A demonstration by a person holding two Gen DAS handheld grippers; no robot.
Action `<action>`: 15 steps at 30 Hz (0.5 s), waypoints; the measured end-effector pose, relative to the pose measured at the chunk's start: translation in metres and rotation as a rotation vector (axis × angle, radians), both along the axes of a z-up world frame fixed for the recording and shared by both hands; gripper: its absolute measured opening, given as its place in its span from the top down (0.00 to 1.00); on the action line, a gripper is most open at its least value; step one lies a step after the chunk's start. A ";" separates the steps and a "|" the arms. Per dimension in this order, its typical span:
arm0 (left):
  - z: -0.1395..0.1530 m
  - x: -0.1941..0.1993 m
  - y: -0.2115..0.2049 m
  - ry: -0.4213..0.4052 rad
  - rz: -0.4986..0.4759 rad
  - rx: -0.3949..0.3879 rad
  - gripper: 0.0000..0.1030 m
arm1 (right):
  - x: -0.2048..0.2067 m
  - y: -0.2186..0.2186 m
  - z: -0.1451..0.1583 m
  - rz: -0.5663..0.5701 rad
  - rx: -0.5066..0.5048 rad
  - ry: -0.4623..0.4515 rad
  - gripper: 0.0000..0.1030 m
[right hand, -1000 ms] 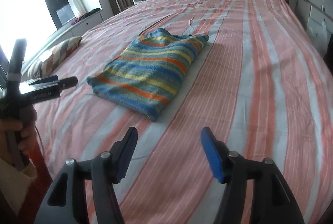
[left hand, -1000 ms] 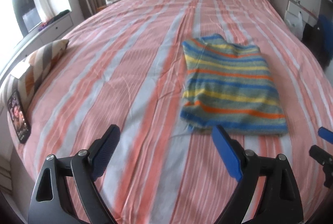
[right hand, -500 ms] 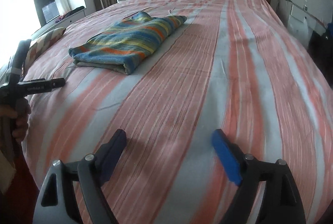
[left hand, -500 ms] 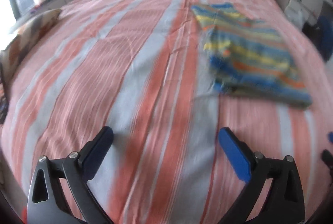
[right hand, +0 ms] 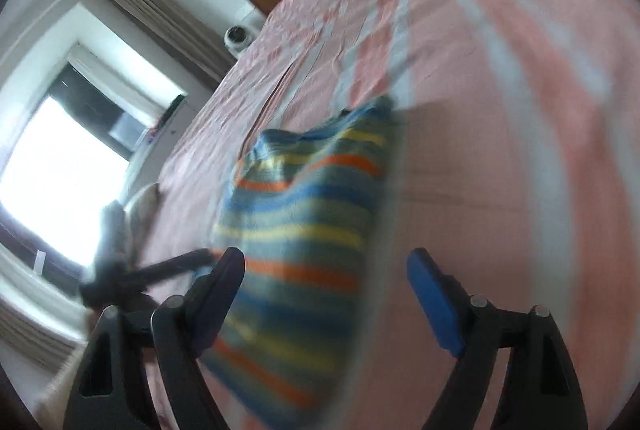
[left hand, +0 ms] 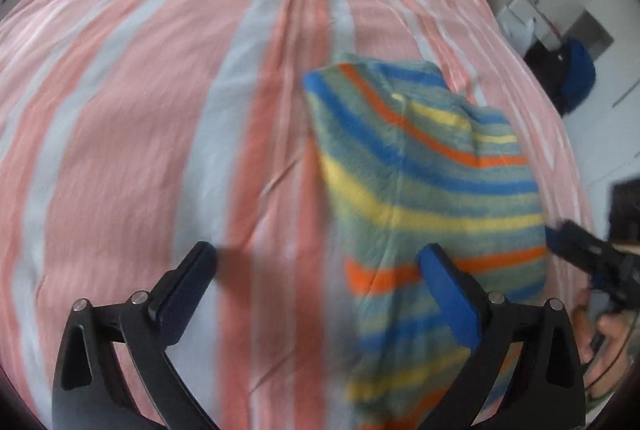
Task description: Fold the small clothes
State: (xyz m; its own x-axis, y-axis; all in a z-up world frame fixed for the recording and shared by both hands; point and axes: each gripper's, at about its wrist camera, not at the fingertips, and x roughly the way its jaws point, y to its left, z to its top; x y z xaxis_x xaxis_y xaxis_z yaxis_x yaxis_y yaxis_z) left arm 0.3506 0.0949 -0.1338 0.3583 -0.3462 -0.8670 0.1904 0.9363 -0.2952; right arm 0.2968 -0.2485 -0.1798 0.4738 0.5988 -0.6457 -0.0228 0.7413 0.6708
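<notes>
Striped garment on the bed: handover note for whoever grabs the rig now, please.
Left gripper: open, empty, its right finger over the garment's near-left part.
Right gripper: open, empty, garment's near end between its fingers.
Striped garment: lies folded into a compact stack on the striped bedsheet; frames are blurred.
Done: the fold looks complete.
Left: probably only another fold or tidying, if wanted.

Both wrist cams low, close over bed (left hand: 120,110), sharing striped garment (left hand: 420,190); right cam tilted.
</notes>
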 end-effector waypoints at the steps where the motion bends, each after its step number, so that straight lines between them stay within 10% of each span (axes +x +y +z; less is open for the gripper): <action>1: -0.002 0.003 -0.007 0.009 -0.007 0.011 0.03 | 0.007 0.005 -0.006 -0.004 0.005 0.020 0.34; 5: -0.002 -0.007 -0.042 -0.018 -0.091 0.057 0.81 | 0.019 0.062 -0.001 0.062 -0.354 -0.025 0.71; 9: 0.023 -0.027 -0.047 -0.106 -0.043 0.097 0.87 | -0.014 0.118 0.035 0.124 -0.706 -0.247 0.77; 15: 0.078 -0.059 -0.028 -0.222 0.010 0.013 0.87 | -0.045 0.118 0.093 0.084 -0.585 -0.385 0.77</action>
